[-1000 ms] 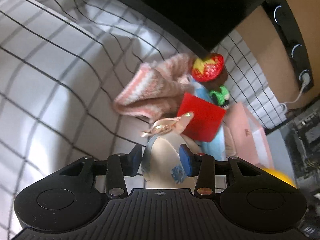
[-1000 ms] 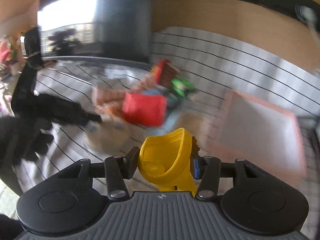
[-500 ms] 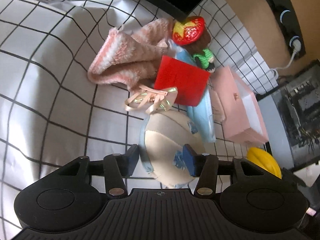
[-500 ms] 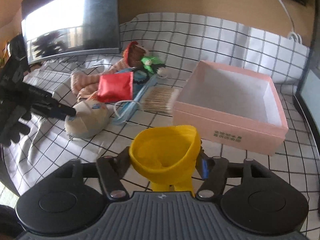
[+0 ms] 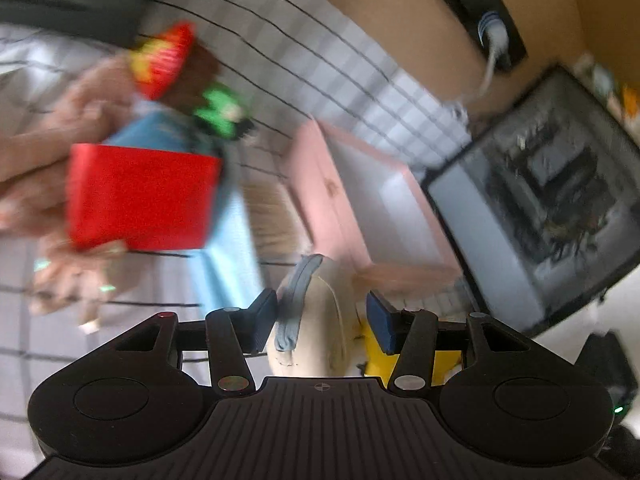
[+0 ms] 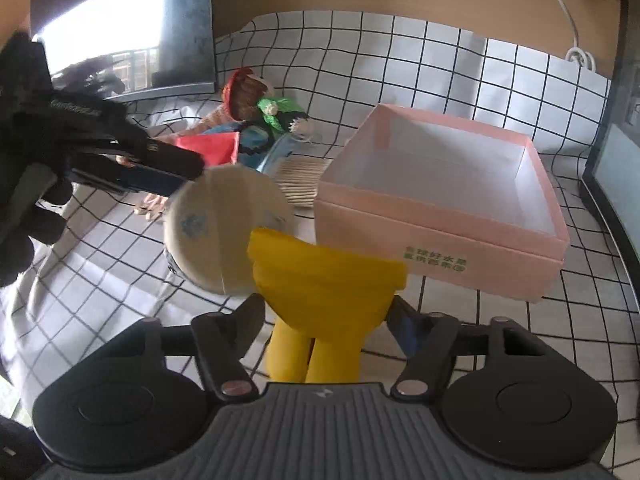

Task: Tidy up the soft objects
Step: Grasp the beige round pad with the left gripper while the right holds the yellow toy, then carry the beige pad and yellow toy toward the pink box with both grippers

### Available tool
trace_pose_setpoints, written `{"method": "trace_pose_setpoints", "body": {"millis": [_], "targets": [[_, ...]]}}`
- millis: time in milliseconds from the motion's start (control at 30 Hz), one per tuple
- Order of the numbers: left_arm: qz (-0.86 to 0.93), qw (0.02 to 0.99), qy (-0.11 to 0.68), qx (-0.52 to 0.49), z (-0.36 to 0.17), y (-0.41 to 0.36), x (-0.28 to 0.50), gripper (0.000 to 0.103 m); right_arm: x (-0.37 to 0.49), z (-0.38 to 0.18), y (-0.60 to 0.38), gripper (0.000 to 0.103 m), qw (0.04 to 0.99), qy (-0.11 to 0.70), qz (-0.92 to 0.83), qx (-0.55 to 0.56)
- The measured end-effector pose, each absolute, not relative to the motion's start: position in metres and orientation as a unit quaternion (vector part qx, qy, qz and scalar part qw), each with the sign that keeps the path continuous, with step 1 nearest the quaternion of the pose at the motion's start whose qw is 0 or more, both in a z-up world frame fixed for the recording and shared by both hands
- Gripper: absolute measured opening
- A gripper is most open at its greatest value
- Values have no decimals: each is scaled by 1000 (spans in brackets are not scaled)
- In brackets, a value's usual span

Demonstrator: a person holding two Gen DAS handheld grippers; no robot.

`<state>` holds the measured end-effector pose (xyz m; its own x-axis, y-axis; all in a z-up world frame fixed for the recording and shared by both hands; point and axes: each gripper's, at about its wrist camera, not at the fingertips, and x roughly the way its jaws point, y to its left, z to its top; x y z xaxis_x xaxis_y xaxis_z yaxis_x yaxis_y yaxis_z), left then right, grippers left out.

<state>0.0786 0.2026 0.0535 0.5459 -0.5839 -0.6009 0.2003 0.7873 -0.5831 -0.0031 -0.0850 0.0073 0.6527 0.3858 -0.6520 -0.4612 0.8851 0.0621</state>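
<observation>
My left gripper (image 5: 322, 318) is shut on a beige round pouch (image 5: 324, 328) with a blue-grey trim and holds it above the checked cloth; it also shows in the right wrist view (image 6: 228, 232), lifted next to the yellow object. My right gripper (image 6: 326, 320) is shut on a yellow soft funnel-shaped object (image 6: 324, 280). A pink open box (image 6: 440, 208) stands at the right, empty inside. A pile lies behind: a red pouch (image 5: 140, 196), a pink knitted cloth (image 5: 60, 128), a doll with a red hat (image 6: 248, 92) and a blue mask (image 5: 228, 240).
A bundle of thin sticks (image 6: 300, 180) lies beside the box's left wall. A dark screen (image 6: 120, 36) stands at the back left and another dark panel (image 5: 540, 216) at the right. A white cable (image 6: 568, 28) hangs on the wooden wall.
My left gripper has lifted the beige pouch off the cloth and swung it right towards the pink box. My right gripper, with the yellow object, has moved closer to the box.
</observation>
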Motion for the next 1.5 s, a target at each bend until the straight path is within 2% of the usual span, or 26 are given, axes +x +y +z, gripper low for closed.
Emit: {"method": "trace_pose_setpoints", "body": {"millis": [33, 100, 167, 333, 633, 767, 967, 1033, 1067, 1133, 1167, 1200, 1367, 1467, 1500], "targets": [[-225, 853, 423, -207, 53, 191, 81, 63, 0, 6, -85, 62, 907, 347, 233, -55], [-216, 859, 437, -159, 51, 172, 85, 78, 4, 3, -86, 58, 906, 351, 230, -57], [-217, 854, 450, -143, 46, 162, 87, 84, 6, 0, -89, 56, 905, 354, 228, -58], [-244, 837, 456, -177, 40, 164, 85, 81, 4, -6, -113, 54, 902, 366, 226, -26], [-336, 825, 405, -208, 63, 165, 66, 81, -2, -9, -134, 54, 907, 367, 207, -2], [-280, 841, 421, -194, 57, 152, 73, 83, -3, -10, -134, 54, 908, 365, 206, 4], [-280, 831, 404, -260, 54, 160, 72, 86, -4, -13, -133, 54, 909, 360, 208, 0], [-305, 823, 393, -275, 60, 163, 67, 83, -4, -14, -135, 54, 909, 361, 209, 4], [-315, 819, 389, -280, 63, 165, 65, 76, -4, -14, -135, 54, 909, 361, 210, 5], [-331, 813, 384, -287, 67, 162, 62, 54, -4, -15, -135, 54, 909, 360, 211, 3], [-331, 811, 388, -286, 68, 159, 63, 34, -5, -15, -136, 54, 909, 360, 212, 4], [-323, 813, 394, -280, 68, 155, 64, 21, -5, -15, -136, 54, 909, 360, 212, 4], [-267, 857, 381, -219, 78, 129, 69, 14, -6, -16, -139, 54, 907, 361, 215, 8], [-241, 881, 381, -139, 88, 105, 67, 24, -8, -16, -138, 54, 909, 359, 213, -2], [-237, 886, 384, -111, 89, 98, 66, 24, -9, -15, -137, 54, 909, 359, 211, -6]]}}
